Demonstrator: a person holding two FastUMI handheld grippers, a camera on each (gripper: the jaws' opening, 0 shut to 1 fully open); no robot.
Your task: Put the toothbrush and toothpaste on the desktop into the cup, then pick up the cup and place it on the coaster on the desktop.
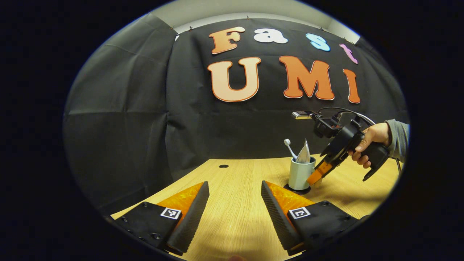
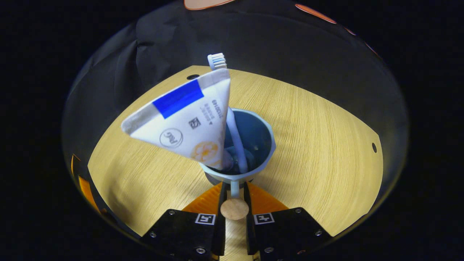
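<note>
here the pale blue cup [image 1: 300, 175] stands upright on a dark round coaster [image 1: 298, 189] right of centre in the left gripper view, well in from the wooden surface [image 1: 235, 203] edges. the toothbrush [image 1: 289, 146] and the toothpaste tube [image 1: 303, 153] stand in it, both leaning, the bristle head up. the right tool [image 1: 314, 178], held by a hand [image 1: 368, 143] at the right of the frame, has its fingers closed on the cup's handle [image 2: 234, 188], seen low centre in the right gripper view with a round wooden knob [image 2: 234, 208] at its end. the left tool [image 1: 235, 203] sits spread apart at the bottom of its own view, gripping nothing, with bare wood between it and the cup. a small dark hole [image 1: 223, 166] lies near the back edge, left of the cup.
</note>
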